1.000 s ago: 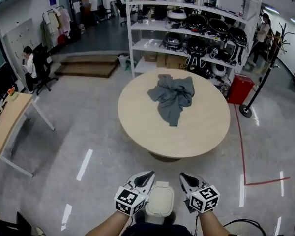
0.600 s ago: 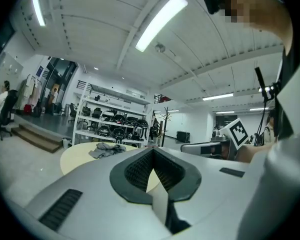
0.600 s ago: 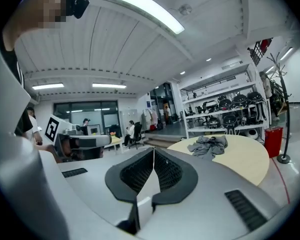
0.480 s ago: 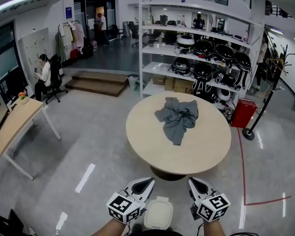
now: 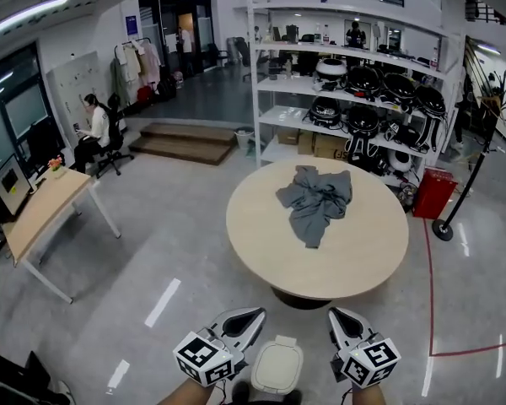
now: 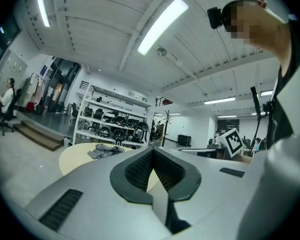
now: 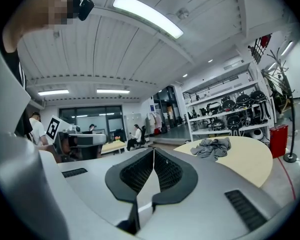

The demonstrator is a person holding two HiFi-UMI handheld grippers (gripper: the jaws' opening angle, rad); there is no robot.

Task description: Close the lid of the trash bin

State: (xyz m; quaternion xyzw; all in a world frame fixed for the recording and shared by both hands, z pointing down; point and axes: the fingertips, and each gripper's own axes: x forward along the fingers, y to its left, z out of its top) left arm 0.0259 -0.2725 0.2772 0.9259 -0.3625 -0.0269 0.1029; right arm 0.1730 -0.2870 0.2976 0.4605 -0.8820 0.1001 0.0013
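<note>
Got the trash bin down on the floor, looking closed, right between left gripper and right gripper. Both sets of jaws pressed together, pinching nothing. Further ahead, table with grey cloth toward its far edge.

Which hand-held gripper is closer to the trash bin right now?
Left, by the head view. The left hand-held gripper sits right beside the trash bin; the right hand-held gripper shows a clear gap from it.
</note>
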